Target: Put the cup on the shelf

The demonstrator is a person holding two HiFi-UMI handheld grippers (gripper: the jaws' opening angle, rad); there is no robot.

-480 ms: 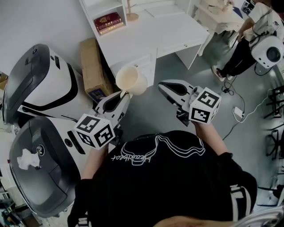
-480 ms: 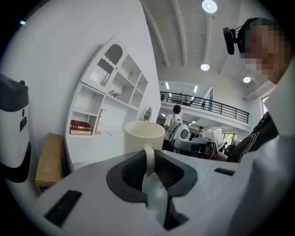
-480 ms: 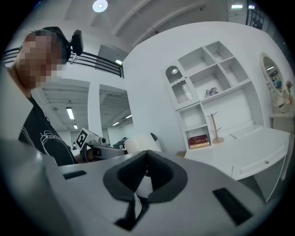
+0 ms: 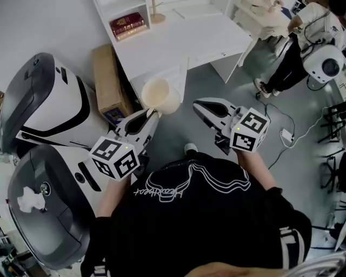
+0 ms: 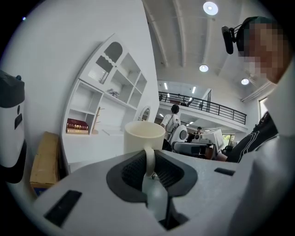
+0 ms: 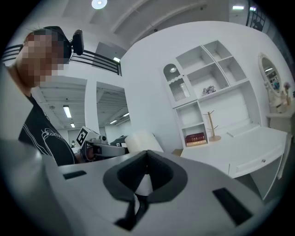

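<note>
Since the earlier frame the white surface [image 4: 184, 38] and the cardboard box [image 4: 106, 76] beside it have slid a little toward the top of the head view. A shoe [image 4: 190, 147] has also come into sight on the floor. The shelf [image 4: 121, 6] stands on the surface's far side against the wall, with red books [image 4: 128, 25] lying in one low compartment. The left tongs [image 4: 151, 113] are held in the air short of the surface, their jaws clamped narrowly on the handle [image 5: 149, 159] of the cream cup [image 4: 160, 96]. The cup is upright, well clear of the shelf, and looks empty inside. The right tongs [image 4: 199, 104] hover beside it, jaws together on nothing.
</note>
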